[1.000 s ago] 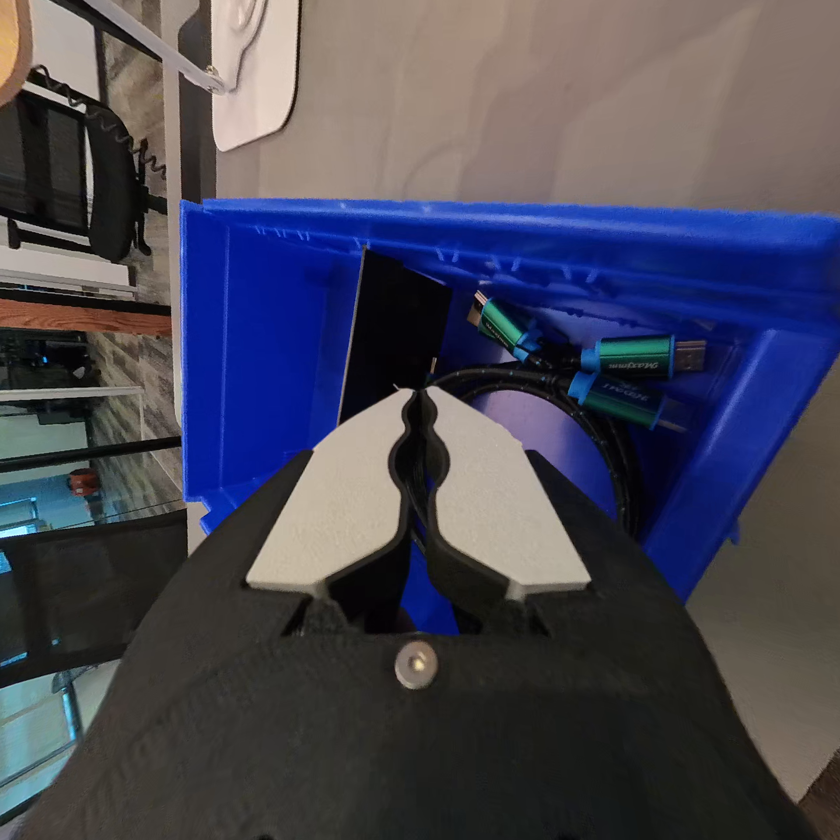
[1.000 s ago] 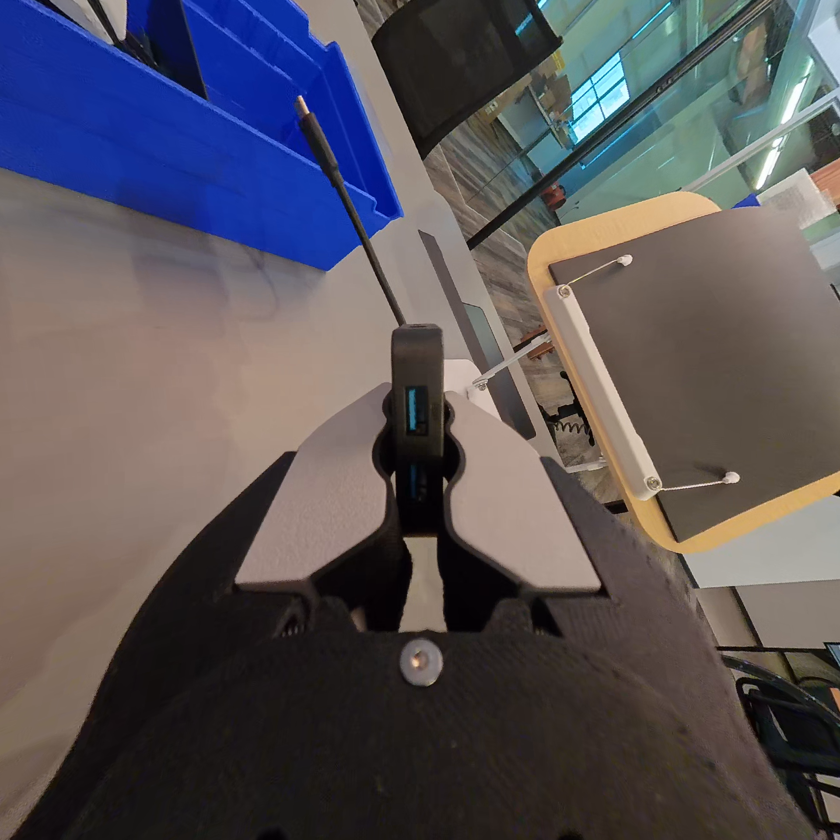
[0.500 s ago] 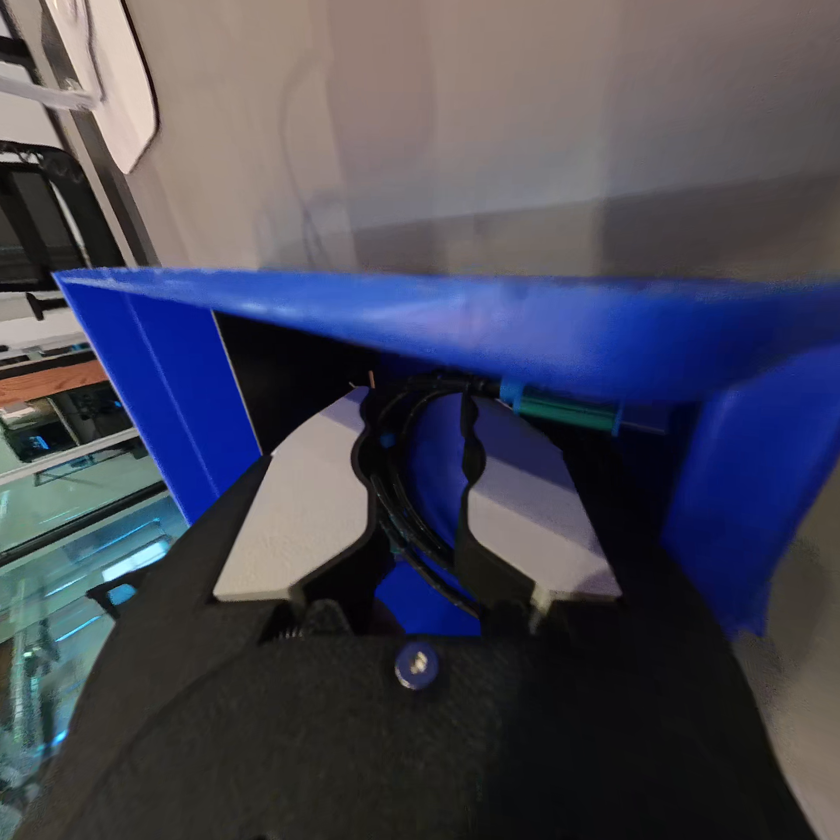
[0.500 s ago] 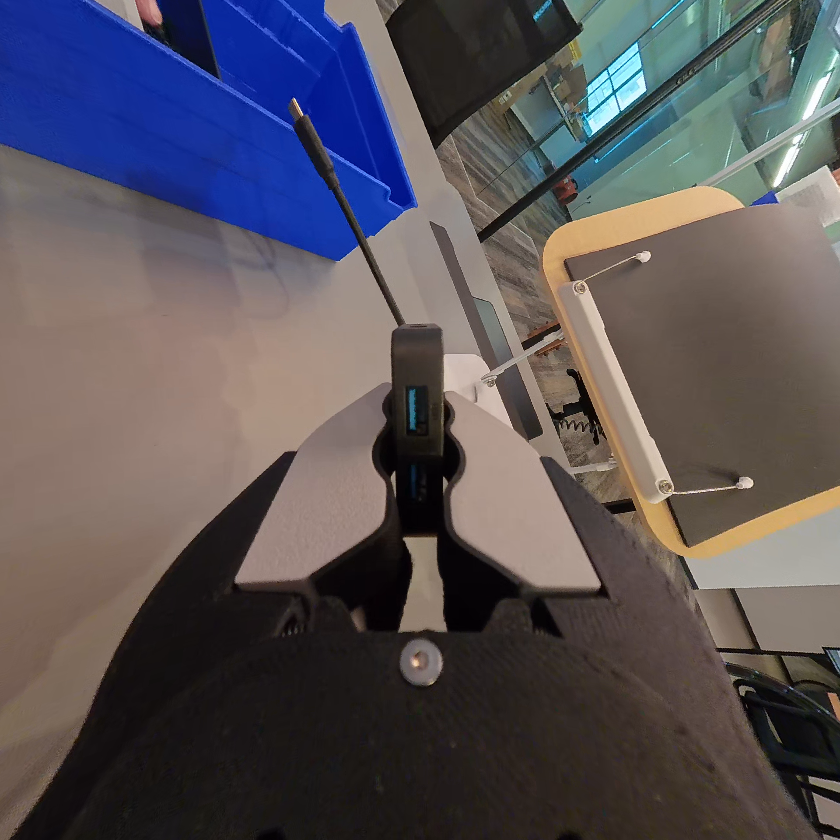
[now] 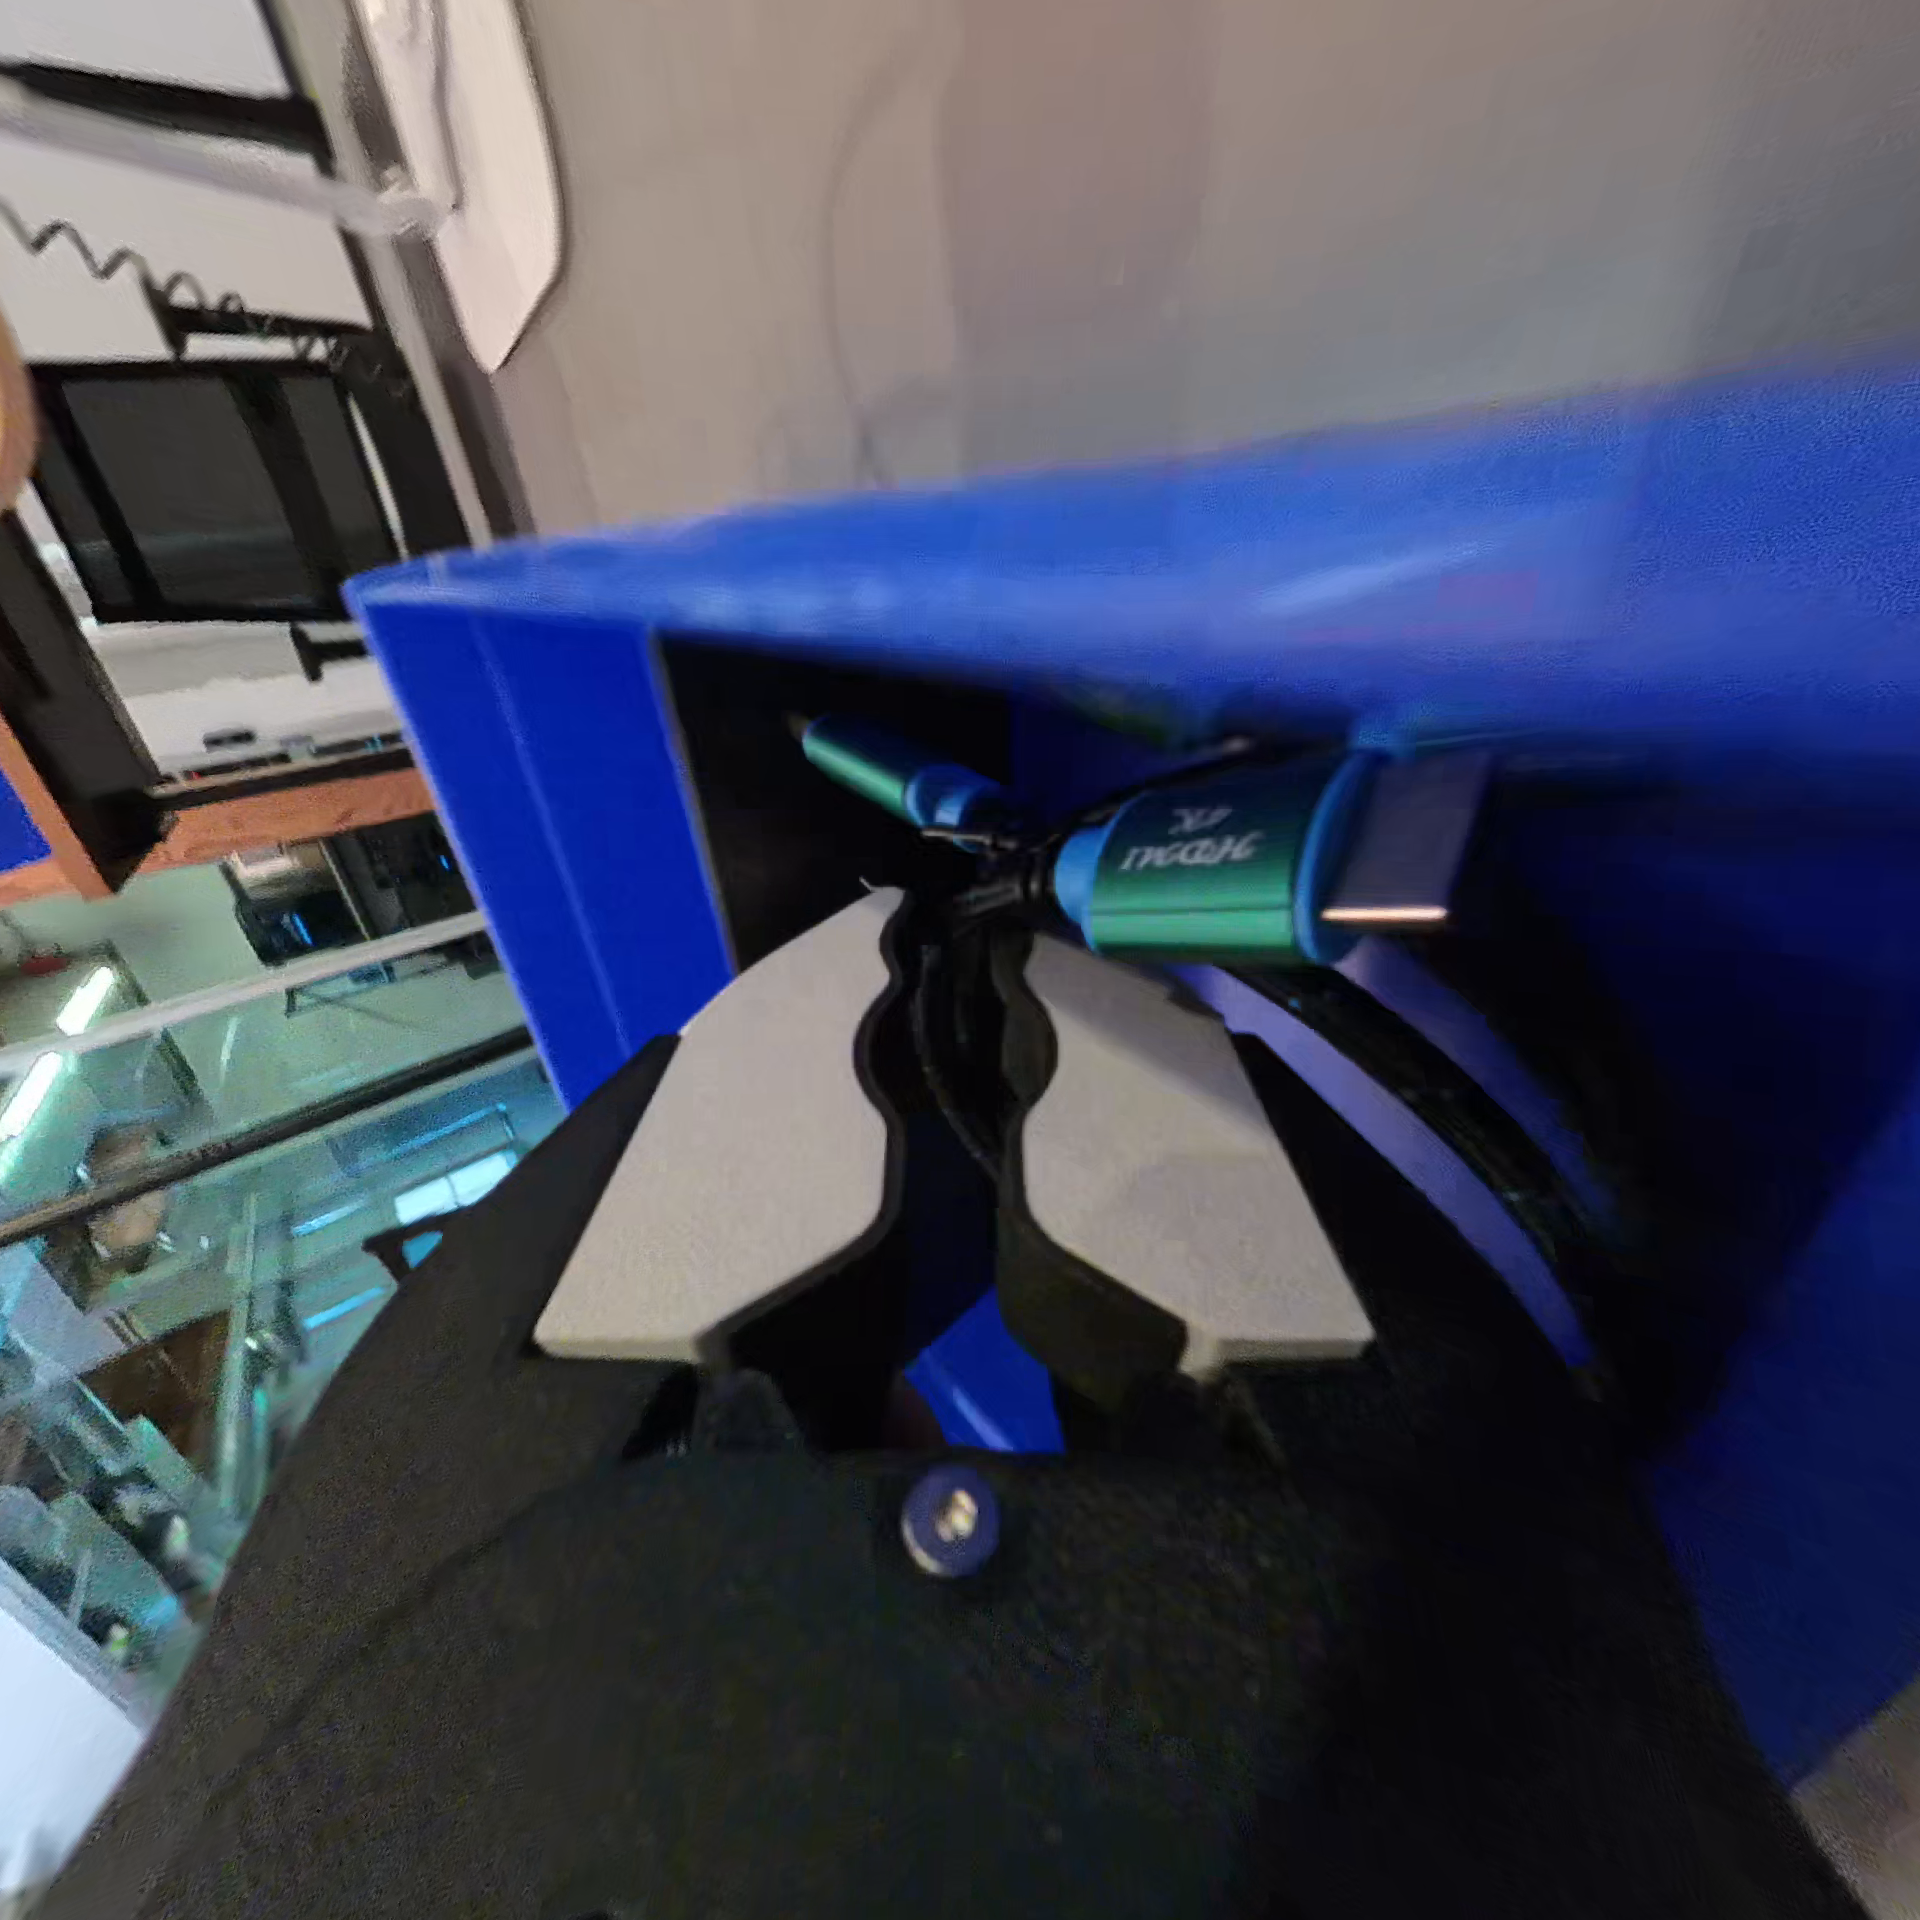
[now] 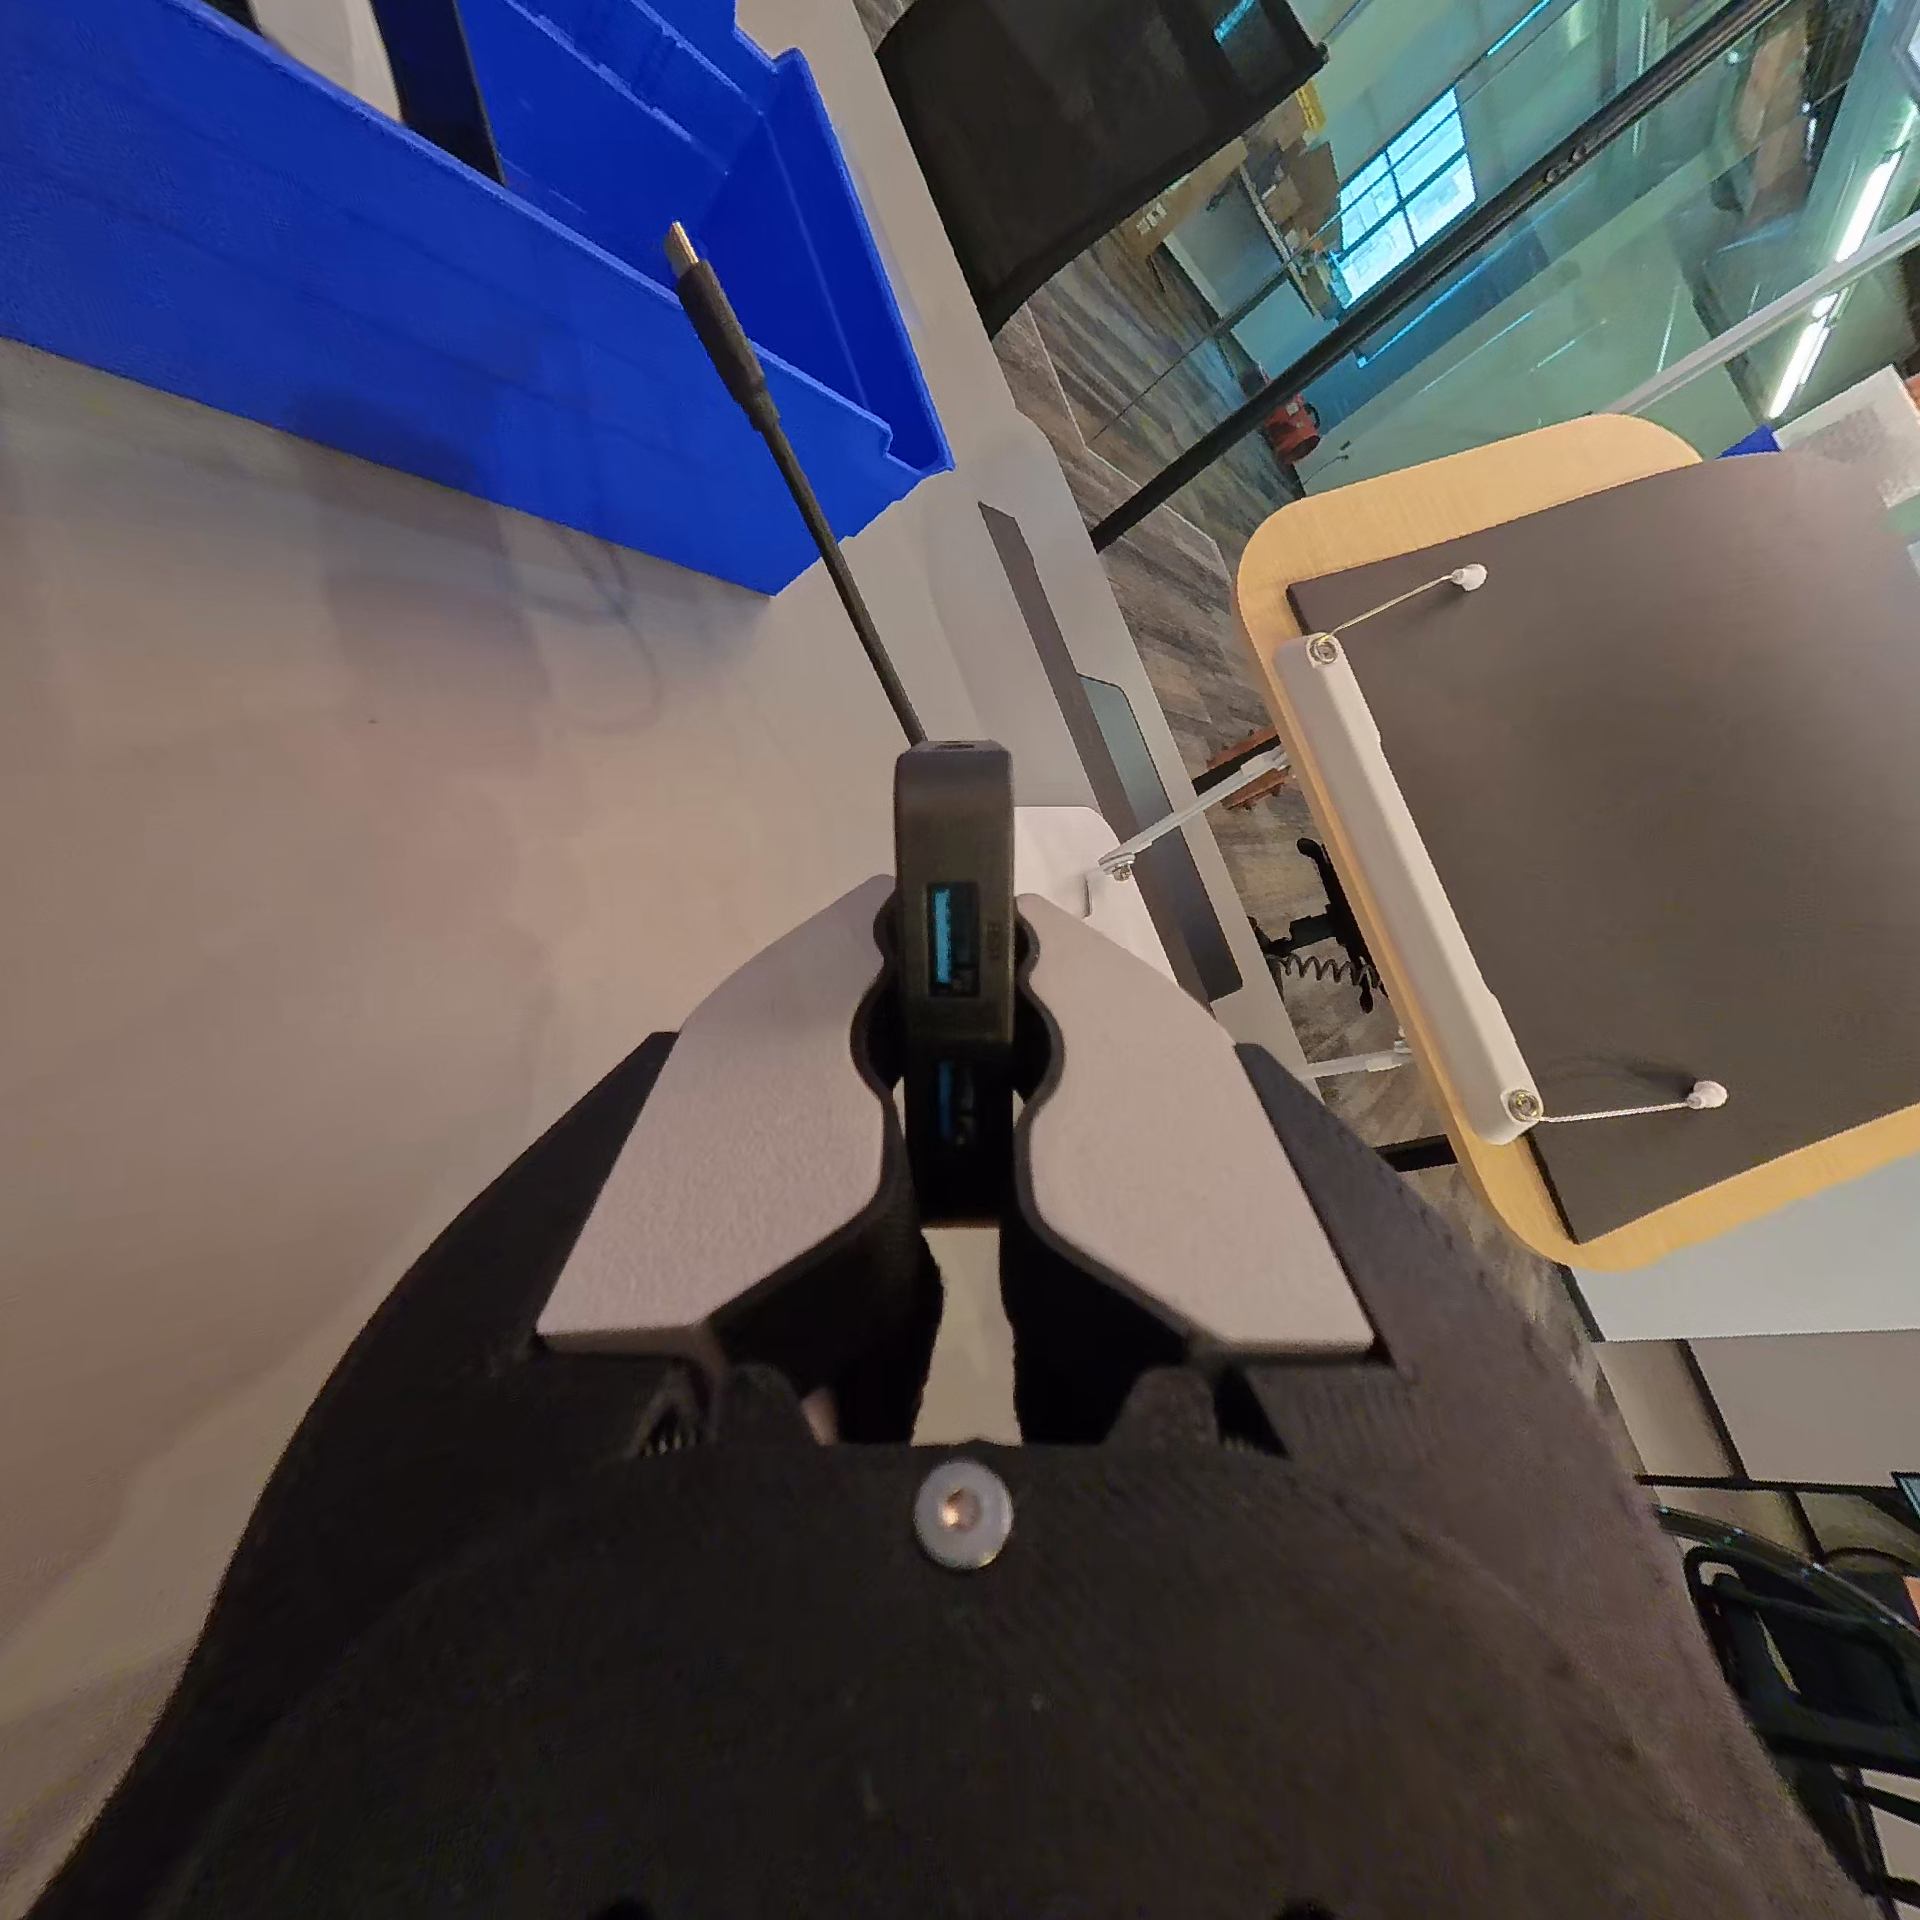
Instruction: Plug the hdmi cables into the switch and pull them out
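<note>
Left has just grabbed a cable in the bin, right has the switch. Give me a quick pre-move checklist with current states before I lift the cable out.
1. Left gripper shut on the black cable: ok, cord sits between the jaws.
2. Grip is near the green HDMI plug: ok, plug sticks out just past the fingertips.
3. Cable free of the other plug and the coil in the blue bin: cannot tell, cords bunch at the tips.
4. Right gripper shut on the switch: ok.
5. Switch ports unoccupied: ok for the two facing the camera; the others cannot tell.
</note>
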### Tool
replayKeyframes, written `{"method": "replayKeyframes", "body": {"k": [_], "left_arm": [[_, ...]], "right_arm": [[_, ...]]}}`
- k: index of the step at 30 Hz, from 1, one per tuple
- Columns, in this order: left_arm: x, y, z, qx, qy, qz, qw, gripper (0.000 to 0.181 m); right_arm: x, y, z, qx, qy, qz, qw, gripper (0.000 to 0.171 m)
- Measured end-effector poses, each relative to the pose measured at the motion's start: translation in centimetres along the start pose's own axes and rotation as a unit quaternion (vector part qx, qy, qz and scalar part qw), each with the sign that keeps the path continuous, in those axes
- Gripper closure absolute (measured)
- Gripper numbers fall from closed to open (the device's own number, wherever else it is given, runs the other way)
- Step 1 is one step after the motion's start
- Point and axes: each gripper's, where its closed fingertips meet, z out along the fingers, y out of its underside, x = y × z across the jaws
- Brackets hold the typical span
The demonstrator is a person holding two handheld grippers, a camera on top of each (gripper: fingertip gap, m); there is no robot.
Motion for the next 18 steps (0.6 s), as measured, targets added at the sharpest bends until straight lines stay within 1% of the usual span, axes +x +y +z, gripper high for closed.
{"method": "replayKeyframes", "body": {"k": [1, 5, 9, 15, 18], "left_arm": [[-0.6, 0.5, -0.4, -0.003, -0.004, -0.021, 1.000, 0.170], [-2.4, 1.9, -1.8, -0.005, -0.013, -0.107, 0.994, 0.172], [-3.0, 3.1, -2.5, -0.007, 0.011, -0.188, 0.982, 0.172], [-4.9, 2.7, -3.3, 0.058, 0.013, -0.293, 0.954, 0.174], [-5.6, 2.5, -3.8, 0.090, 0.009, -0.322, 0.942, 0.174]], "right_arm": [[0.0, 0.0, 0.0, 0.000, 0.000, 0.001, 1.000, 0.158], [0.1, 0.0, 0.0, 0.001, 0.000, 0.003, 1.000, 0.158], [0.1, 0.0, 0.0, 0.001, -0.001, 0.004, 1.000, 0.158], [0.2, 0.0, 0.0, 0.002, -0.001, 0.008, 1.000, 0.158], [0.2, 0.0, 0.0, 0.002, 0.000, 0.009, 1.000, 0.158]]}}
